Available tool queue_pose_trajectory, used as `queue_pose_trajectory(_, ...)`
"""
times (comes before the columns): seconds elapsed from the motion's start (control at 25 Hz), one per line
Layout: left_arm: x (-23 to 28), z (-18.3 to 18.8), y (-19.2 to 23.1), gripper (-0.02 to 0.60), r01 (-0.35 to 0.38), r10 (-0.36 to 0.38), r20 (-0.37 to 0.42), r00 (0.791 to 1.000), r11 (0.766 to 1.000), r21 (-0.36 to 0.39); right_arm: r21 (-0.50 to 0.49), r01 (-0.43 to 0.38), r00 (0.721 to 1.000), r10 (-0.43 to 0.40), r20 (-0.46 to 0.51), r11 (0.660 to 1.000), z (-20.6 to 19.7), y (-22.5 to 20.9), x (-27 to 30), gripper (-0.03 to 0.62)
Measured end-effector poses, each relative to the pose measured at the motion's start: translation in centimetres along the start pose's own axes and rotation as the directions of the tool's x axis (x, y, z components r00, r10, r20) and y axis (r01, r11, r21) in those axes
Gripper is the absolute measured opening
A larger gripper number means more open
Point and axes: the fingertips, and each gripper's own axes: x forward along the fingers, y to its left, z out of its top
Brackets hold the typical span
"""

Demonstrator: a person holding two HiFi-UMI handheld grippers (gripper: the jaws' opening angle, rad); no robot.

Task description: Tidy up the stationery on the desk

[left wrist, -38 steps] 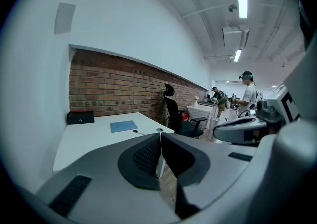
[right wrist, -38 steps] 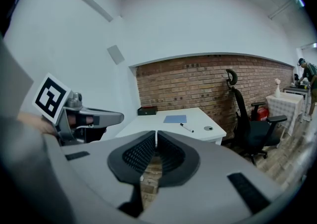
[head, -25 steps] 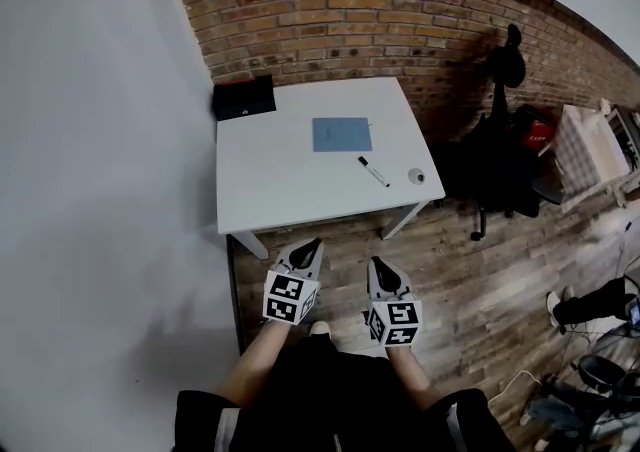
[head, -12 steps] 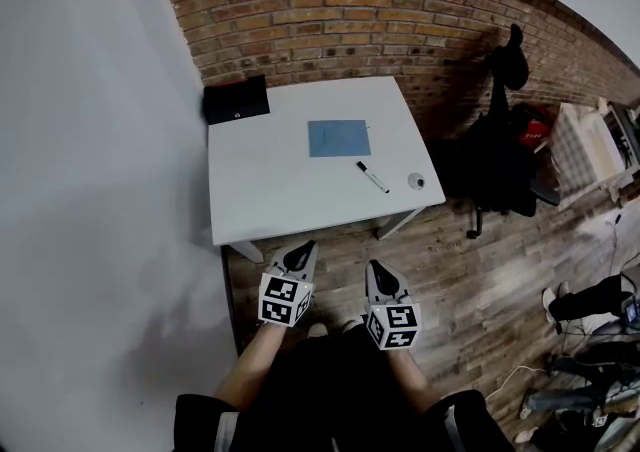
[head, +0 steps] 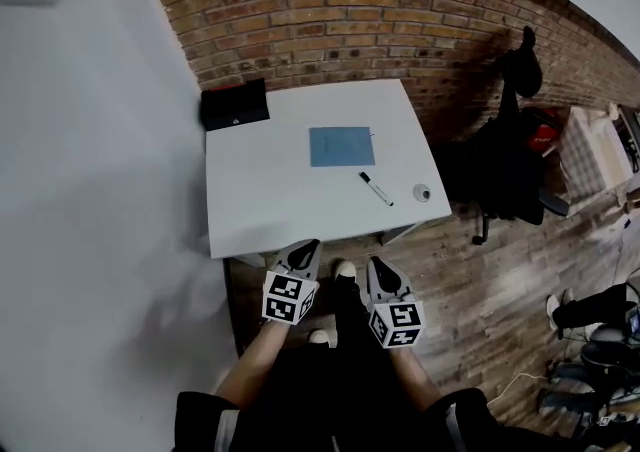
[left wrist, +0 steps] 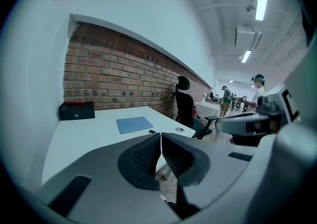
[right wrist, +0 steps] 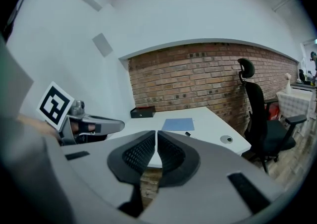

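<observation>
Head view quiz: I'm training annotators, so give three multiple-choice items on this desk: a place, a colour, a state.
1. The black box sits on the desk: A far left corner, B near right corner, C centre.
2. The flat pad is: A red, B blue, C green.
3. The left gripper and right gripper are: A wide open, B shut on a marker, C shut and empty.
Answers: 1 A, beside the brick wall; 2 B, plainly blue; 3 C, fingers meet with nothing between.
</observation>
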Motion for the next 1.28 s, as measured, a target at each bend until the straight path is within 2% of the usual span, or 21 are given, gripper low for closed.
queue_pose_trajectory(0.32, 6.6, 2.6, 3.2, 0.017, -0.033, 0.033, -0.018, 0.999, 0.999, -0.019, -0.028, -0.067, 0.997, 0.068, 0.024, 0.997, 3.7, -4.1, 7.8, 0.025)
queue_pose_trajectory(0.56, 12.0, 4.6, 6.3, 0.017, -0.068, 0.066, -0.041, 0.997, 0.996, -0.06, -0.052, -0.135, 0.991, 0.134, -0.026, 0.99, 6.8, -7.8, 15.2, 0.025)
queue_pose_trajectory(0.72, 15.2, 5.3, 7.8, 0.017, -0.087, 0.081, -0.069, 0.994, 0.993, -0.083, -0.054, -0.166, 0.983, 0.161, -0.092, 0.985, 7.2, -10.4, 19.7, 0.026)
queue_pose_trajectory(0.8, 16.4, 5.6, 8.5, 0.017, -0.099, 0.091, -0.079, 0.993, 0.991, -0.093, -0.047, -0.181, 0.975, 0.173, -0.142, 0.982, 6.8, -11.8, 21.9, 0.029)
queue_pose_trajectory(0.92, 17.9, 6.1, 9.5, 0.017, -0.12, 0.111, -0.092, 0.99, 0.987, -0.102, -0.047, -0.206, 0.958, 0.192, -0.215, 0.977, 6.0, -13.7, 25.2, 0.078)
queue_pose_trajectory(1.12, 19.6, 6.3, 10.5, 0.018, -0.147, 0.133, -0.121, 0.984, 0.982, -0.115, -0.077, -0.247, 0.937, 0.218, -0.272, 0.966, 5.4, -16.0, 29.4, 0.113)
queue_pose_trajectory(1.2, 20.3, 5.9, 10.7, 0.018, -0.158, 0.138, -0.141, 0.98, 0.977, -0.14, -0.122, -0.29, 0.922, 0.243, -0.303, 0.949, 5.2, -16.3, 30.8, 0.128)
queue_pose_trajectory(1.28, 20.9, 5.4, 10.9, 0.018, -0.172, 0.146, -0.159, 0.977, 0.971, -0.166, -0.184, -0.355, 0.897, 0.279, -0.344, 0.916, 5.0, -16.3, 32.2, 0.151)
